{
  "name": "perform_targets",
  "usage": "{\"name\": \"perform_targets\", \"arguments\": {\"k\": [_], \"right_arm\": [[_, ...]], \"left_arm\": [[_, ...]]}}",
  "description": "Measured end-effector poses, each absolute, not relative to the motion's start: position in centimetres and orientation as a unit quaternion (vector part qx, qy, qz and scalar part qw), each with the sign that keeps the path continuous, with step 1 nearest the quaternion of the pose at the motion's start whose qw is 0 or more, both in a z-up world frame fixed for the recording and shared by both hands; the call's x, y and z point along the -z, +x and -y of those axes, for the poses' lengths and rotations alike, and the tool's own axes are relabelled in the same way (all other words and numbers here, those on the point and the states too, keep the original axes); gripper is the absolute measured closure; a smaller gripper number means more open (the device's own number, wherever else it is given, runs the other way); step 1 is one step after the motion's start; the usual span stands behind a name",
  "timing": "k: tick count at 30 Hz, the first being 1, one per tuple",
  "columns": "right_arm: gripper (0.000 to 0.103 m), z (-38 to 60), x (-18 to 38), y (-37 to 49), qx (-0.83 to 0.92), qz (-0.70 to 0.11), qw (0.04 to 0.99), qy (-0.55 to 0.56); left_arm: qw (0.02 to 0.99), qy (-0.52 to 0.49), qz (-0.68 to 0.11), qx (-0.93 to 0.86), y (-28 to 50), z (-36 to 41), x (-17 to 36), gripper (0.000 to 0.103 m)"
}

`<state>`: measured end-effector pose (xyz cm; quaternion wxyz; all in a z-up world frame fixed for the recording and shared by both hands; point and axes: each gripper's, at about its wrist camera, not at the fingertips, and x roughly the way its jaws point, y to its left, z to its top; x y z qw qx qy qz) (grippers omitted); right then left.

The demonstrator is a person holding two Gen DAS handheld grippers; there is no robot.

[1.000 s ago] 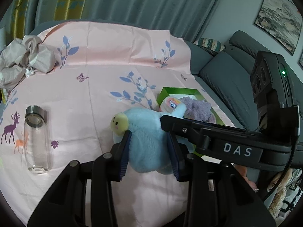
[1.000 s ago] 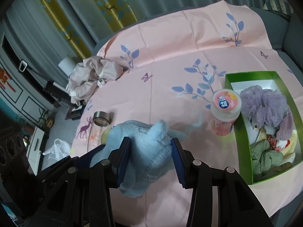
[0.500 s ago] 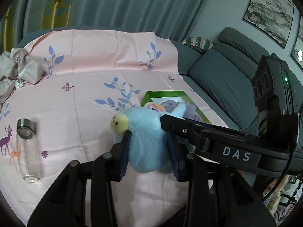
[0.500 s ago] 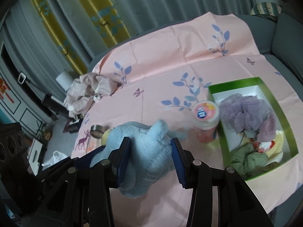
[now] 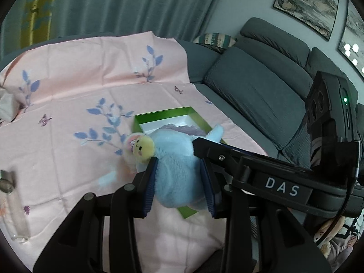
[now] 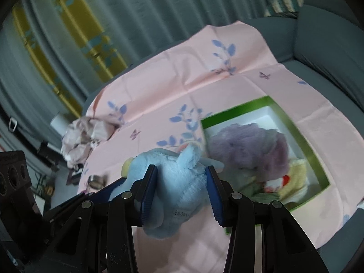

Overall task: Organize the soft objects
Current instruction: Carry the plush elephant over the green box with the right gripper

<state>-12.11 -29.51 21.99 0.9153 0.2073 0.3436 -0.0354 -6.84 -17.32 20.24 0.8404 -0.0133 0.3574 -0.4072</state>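
A light blue plush toy (image 5: 179, 170) with a small yellow face (image 5: 143, 147) hangs above the pink cloth, held from both sides. My left gripper (image 5: 179, 185) is shut on its body, and my right gripper (image 6: 180, 190) squeezes the same plush toy (image 6: 179, 182) from the other side. Just beyond the toy lies a green box (image 6: 302, 141) with a white inside, holding a fluffy purple item (image 6: 248, 147), a pale yellow one and green ones. In the left wrist view the green box (image 5: 163, 116) is partly hidden behind the toy.
A pink leaf-print cloth (image 5: 79, 118) covers the surface. A clear glass bottle (image 5: 13, 207) lies at the left edge. A crumpled beige cloth (image 6: 84, 136) sits at the far left. A grey sofa (image 5: 261, 86) runs along the right side. Curtains hang behind.
Both grippers have carried the plush toy to the right, towards the green box, which now lies right behind it. The glass bottle and beige cloth have slid to the left of the views.
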Motion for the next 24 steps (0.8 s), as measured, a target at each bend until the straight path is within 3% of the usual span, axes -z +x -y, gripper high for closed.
{"name": "perform_targets", "arguments": {"k": [10, 24], "right_arm": [[0.057, 35.9, -22.2, -11.7, 0.090, -0.332, 0.908, 0.240], [0.057, 42.1, -17.3, -11.1, 0.118, -0.372, 0.868, 0.306]], "left_arm": [[0.815, -0.009, -0.372, 0.445, -5.0, 23.9, -20.0, 0.069], [0.804, 0.018, -0.410, 0.431, -4.9, 29.5, -15.8, 0.069]]}}
